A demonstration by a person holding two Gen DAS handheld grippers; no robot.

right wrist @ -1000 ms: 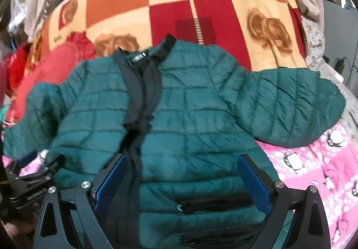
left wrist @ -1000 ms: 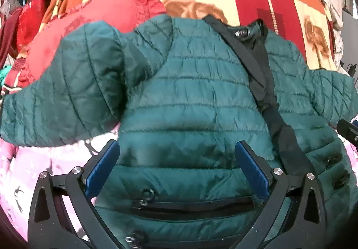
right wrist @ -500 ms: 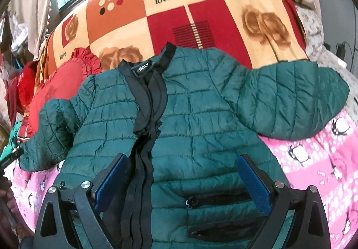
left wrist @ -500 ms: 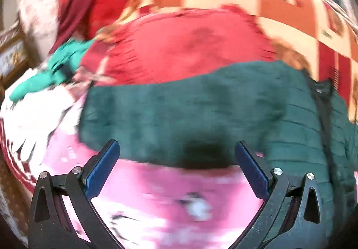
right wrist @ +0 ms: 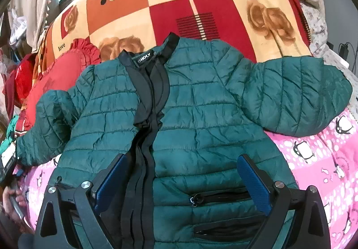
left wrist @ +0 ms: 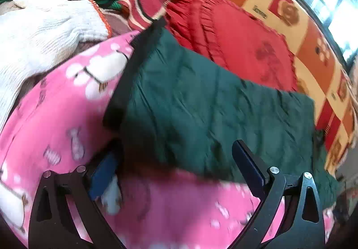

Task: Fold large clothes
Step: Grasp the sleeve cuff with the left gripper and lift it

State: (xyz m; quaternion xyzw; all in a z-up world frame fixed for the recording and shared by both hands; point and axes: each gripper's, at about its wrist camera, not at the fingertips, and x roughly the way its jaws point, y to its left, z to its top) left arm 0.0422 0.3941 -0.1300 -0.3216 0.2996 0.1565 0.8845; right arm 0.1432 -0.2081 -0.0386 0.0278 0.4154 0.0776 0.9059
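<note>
Clearly legible: black neck label [right wrist: 145,59] reads "HOLY"; far blanket [right wrist: 138,3] printed "love" twice. Green quilted jacket [right wrist: 201,119] lies front-up, flat on pink penguin-print cover [right wrist: 313,159], collar far, black zip band down the middle, both sleeves spread out, two zip pockets near hem. Right gripper [right wrist: 181,184] over near hem, jaws wide, holding nothing. Left gripper [left wrist: 176,173] at the left sleeve [left wrist: 201,101], jaws wide; contact with cloth unclear, picture blurred. Red frilled cushion [left wrist: 235,41] beyond sleeve.

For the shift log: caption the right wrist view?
Open right claw above a green quilted jacket spread flat.
</note>
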